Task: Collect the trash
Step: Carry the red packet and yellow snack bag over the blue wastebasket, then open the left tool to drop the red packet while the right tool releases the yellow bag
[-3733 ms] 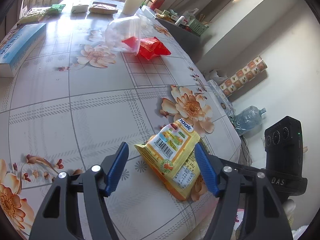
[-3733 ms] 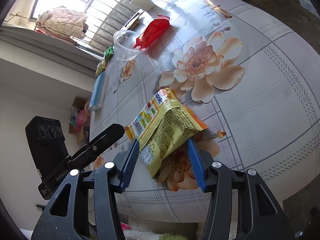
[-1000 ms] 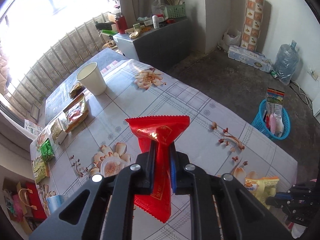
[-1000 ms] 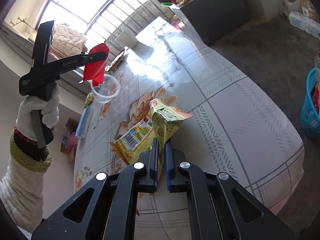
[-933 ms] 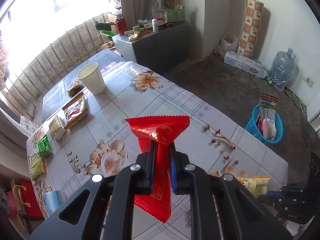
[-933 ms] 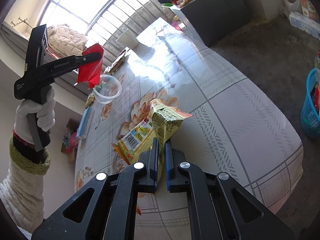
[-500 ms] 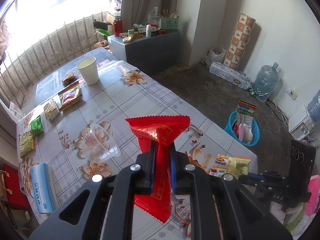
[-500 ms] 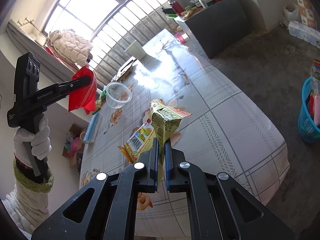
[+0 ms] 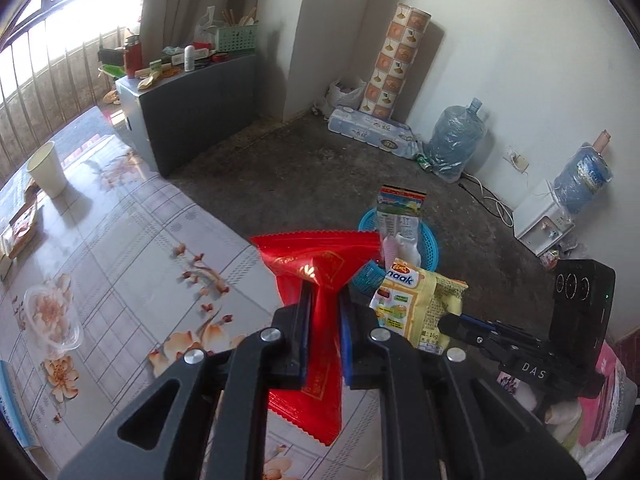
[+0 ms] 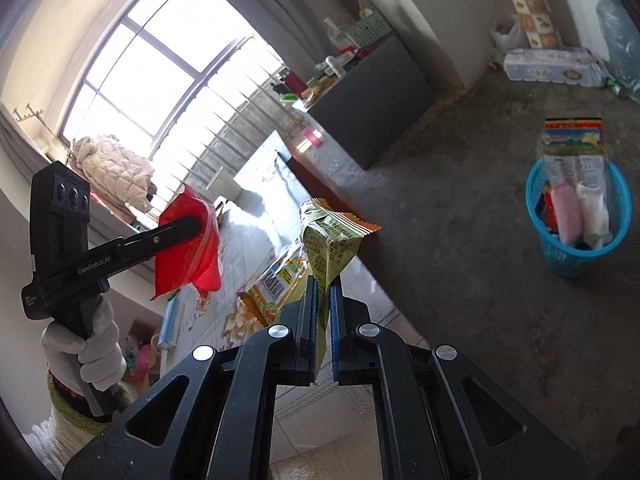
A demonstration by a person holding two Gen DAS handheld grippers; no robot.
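Your left gripper (image 9: 325, 312) pinches the crinkly red foil wrapper (image 9: 316, 276) upright, above the floral table edge (image 9: 140, 240). From it, the round blue plastic basket (image 9: 430, 246) on the floor lies at one o'clock, half hidden behind the wrapper.

Your right gripper (image 10: 323, 300) is clamped on the yellow snack packet (image 10: 320, 248). Here the basket (image 10: 576, 260) sits at two o'clock, well apart; your right hand looks the nearer one.

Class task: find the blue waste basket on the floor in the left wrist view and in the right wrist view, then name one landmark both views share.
Left wrist view: blue basket sits just right of centre, partly hidden behind the red wrapper.
Right wrist view: blue basket stands at the right edge, on the floor.
Shared landmark: the grey cabinet.
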